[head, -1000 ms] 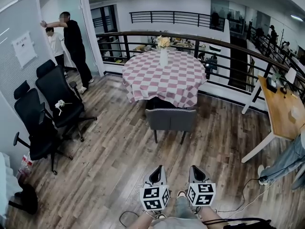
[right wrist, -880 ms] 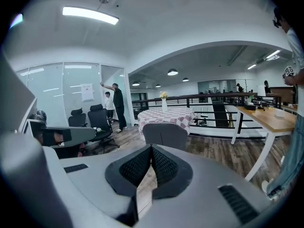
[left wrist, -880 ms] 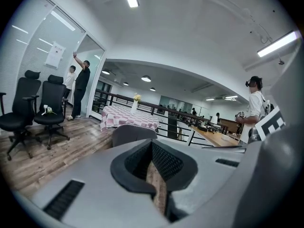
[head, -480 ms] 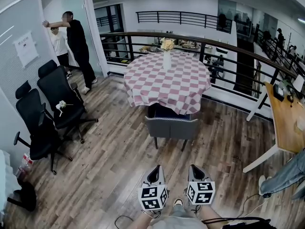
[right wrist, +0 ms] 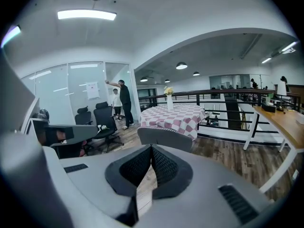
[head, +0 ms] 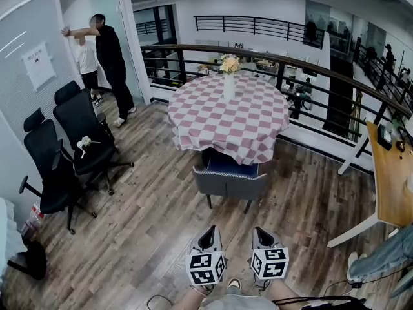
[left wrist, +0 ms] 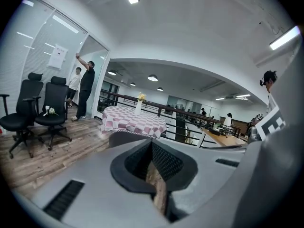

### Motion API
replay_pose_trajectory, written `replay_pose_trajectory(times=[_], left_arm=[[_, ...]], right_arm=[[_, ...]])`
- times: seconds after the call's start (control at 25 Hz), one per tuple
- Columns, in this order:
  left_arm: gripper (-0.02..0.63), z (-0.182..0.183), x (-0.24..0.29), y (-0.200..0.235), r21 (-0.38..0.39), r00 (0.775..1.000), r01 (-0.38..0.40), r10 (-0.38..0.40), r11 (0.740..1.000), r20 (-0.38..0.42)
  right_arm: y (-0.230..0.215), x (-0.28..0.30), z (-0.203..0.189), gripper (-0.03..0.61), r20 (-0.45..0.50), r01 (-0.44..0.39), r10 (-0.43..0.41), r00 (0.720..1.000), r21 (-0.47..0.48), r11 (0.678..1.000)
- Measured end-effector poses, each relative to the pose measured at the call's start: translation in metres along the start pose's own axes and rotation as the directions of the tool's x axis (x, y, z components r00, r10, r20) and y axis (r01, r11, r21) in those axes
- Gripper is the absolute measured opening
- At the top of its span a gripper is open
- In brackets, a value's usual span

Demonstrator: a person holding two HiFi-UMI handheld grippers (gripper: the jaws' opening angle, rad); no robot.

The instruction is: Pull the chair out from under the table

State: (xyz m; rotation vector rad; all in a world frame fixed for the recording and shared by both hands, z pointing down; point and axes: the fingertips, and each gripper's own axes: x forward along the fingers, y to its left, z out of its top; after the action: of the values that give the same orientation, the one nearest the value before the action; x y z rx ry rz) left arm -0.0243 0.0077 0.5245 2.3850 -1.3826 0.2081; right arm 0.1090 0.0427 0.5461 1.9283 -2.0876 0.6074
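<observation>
Having drawn nearer the grey padded chair (head: pixel 230 181) under the round pink-checked table (head: pixel 226 118), the left gripper (head: pixel 208 233) and right gripper (head: pixel 261 233), both pressed together and empty, still cannot reach it.

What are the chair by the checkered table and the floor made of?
The chair looks covered in matte grey fabric, with pale stitching along its top edge; its thin dark legs may be metal. The floor looks like wood planks or wood-look laminate: long boards with streaky brown grain.
</observation>
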Motion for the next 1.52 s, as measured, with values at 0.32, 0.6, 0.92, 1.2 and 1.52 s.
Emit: replay_pose_trajectory(times=[0.32,0.6,0.92,1.2,1.52], left_arm=[[0.003,-0.005,0.030,-0.011,-0.018,0.999,-0.035,0.035,0.999,-0.018],[0.003,-0.006,0.049,-0.006,-0.024,0.997,-0.061,0.060,0.998,-0.037],[0.003,-0.006,0.077,0.004,-0.011,0.997,-0.042,0.041,0.999,-0.072],[0.003,0.009,0.120,0.032,0.004,0.995,0.009,-0.009,1.000,-0.097],[0.003,0.051,0.168,0.063,0.031,0.994,0.080,-0.077,0.996,-0.071]], right_arm=[[-0.026,0.025,0.003,0.017,-0.050,-0.052,0.051,0.997,-0.018,0.998],[-0.029,0.047,0.006,0.017,-0.072,-0.090,0.088,0.994,-0.028,0.996],[-0.036,0.078,0.000,0.017,-0.114,-0.064,0.064,0.991,0.006,0.998],[-0.023,0.121,0.017,0.017,-0.113,-0.048,0.046,0.993,-0.013,0.999],[-0.005,0.175,0.056,0.017,-0.082,-0.009,0.009,0.997,-0.002,1.000]])
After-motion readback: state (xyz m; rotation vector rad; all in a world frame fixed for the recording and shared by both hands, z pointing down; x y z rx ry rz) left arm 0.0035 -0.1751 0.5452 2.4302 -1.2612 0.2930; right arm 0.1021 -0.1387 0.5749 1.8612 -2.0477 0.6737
